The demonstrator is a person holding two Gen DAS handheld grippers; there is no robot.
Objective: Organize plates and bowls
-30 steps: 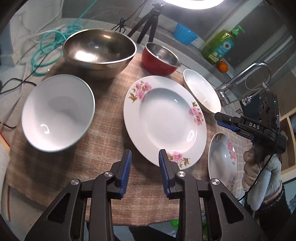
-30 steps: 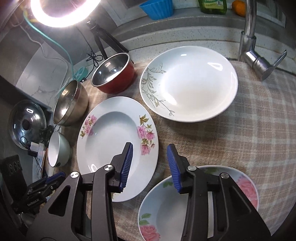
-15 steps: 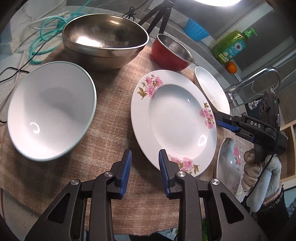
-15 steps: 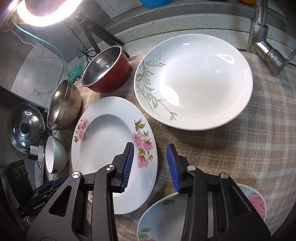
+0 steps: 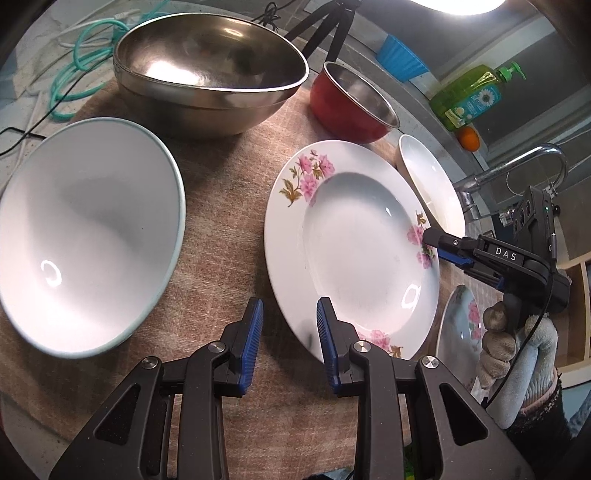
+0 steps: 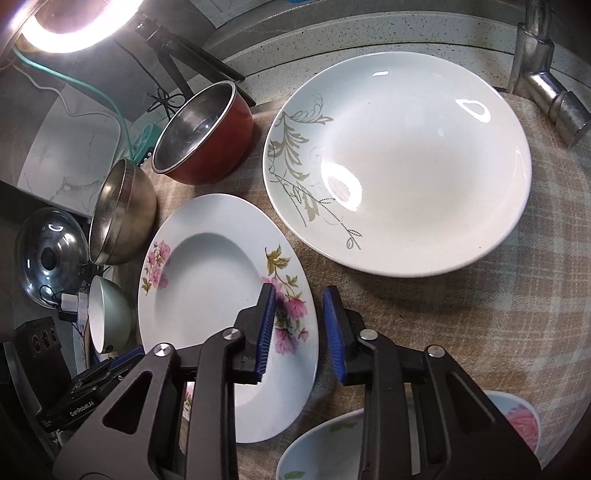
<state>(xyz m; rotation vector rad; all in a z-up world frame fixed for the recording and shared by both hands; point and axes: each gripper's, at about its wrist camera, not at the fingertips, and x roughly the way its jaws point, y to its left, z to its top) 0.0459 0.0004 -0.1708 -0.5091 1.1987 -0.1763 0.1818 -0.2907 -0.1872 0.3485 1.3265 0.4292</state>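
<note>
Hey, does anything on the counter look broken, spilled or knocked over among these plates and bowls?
Nothing stands out. The pink-flowered plate, leaf-patterned plate, white bowl, steel bowl and red bowl all sit upright, unbroken and empty.

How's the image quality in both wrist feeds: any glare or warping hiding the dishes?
Left wrist: ring light blows out the top edge; white bowl stretched by fisheye, still sharp. Right wrist: the light flares top left, leaving glare spots on the leaf-pattern plate; the pink-flower plate is clear.
</note>
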